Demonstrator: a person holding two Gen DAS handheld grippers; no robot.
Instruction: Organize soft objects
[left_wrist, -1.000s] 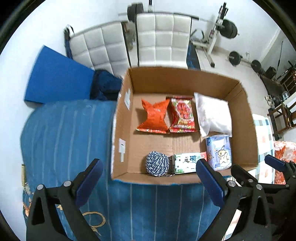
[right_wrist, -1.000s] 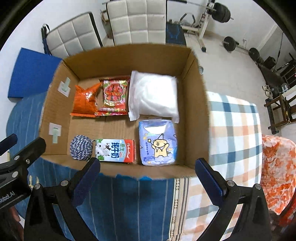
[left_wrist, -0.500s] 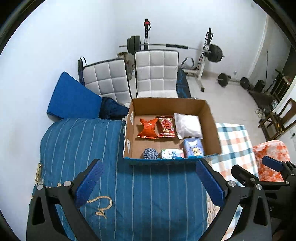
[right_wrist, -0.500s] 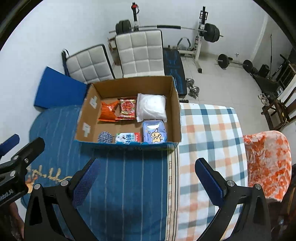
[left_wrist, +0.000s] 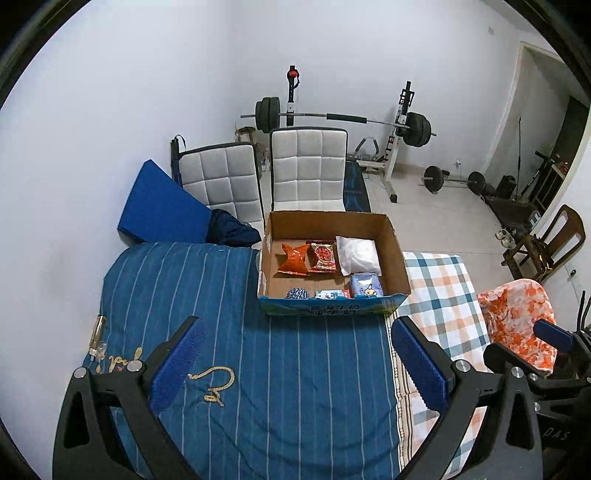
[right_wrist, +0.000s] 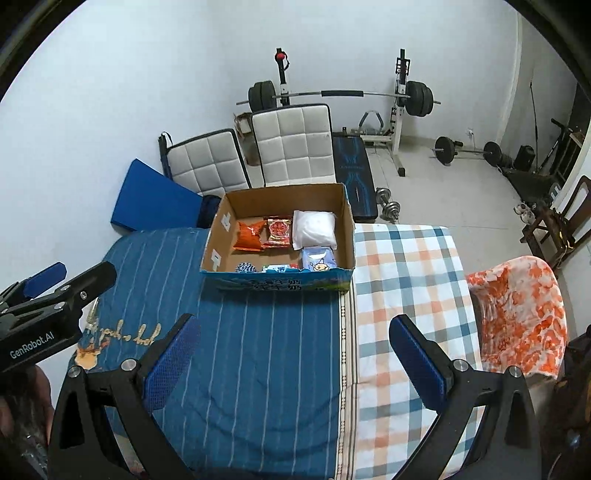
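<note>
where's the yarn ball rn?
In both wrist views, the blue-and-white yarn ball sits inside the cardboard box, in its near-left corner, just left of the milk carton.

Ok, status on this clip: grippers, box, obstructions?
Left gripper and right gripper open, empty. Brown cardboard box packed on bed. Nothing in the way.

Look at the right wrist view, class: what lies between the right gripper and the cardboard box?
Only bedding: the striped blue cover stretches from the open right gripper to the cardboard box; nothing rests on it there.
</note>
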